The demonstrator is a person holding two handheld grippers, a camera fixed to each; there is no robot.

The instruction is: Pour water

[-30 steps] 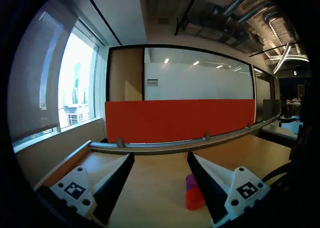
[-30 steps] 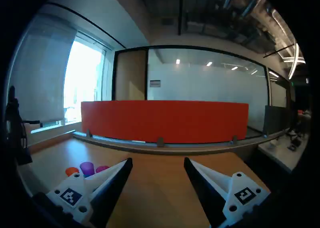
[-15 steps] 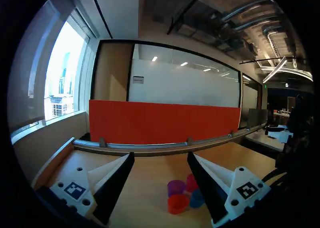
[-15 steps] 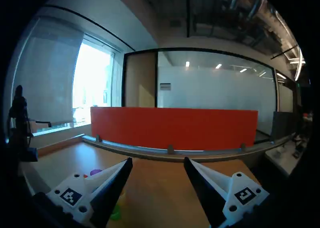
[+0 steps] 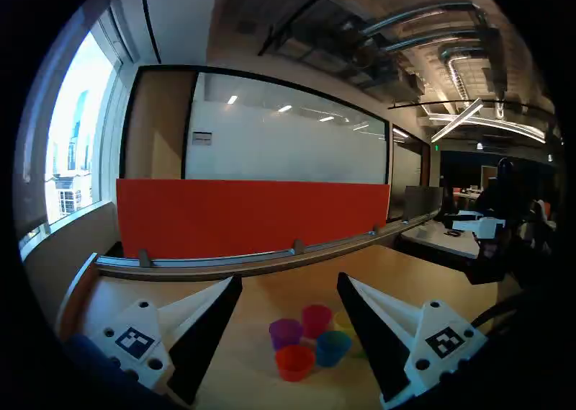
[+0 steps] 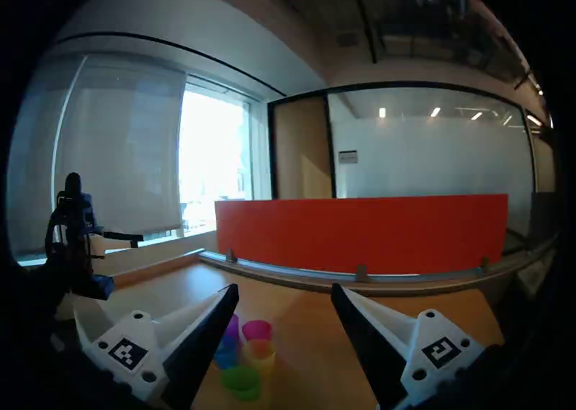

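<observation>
**Left gripper view.** The left gripper (image 5: 288,279) has its two fingers (image 5: 205,323) spread wide. They grip nothing and touch nothing. Ahead of the tips, a cluster of cups stands on the wooden table (image 5: 284,298), lying in the gap and toward the right-hand finger. It includes a purple cup (image 5: 286,333), a pink cup (image 5: 317,318), a red cup (image 5: 295,362) and a blue cup (image 5: 331,347). A yellow-green cup (image 5: 346,323) is partly hidden by the right-hand finger.

**Right gripper view.** The right gripper (image 6: 283,287) is likewise wide open and empty. The cups lie just beside its left-hand finger, untouched. The pink cup (image 6: 257,330), a yellow cup (image 6: 261,352) and a green cup (image 6: 242,381) are visible. The blue cup (image 6: 225,356) and purple cup (image 6: 232,326) are partly behind that finger.
</observation>
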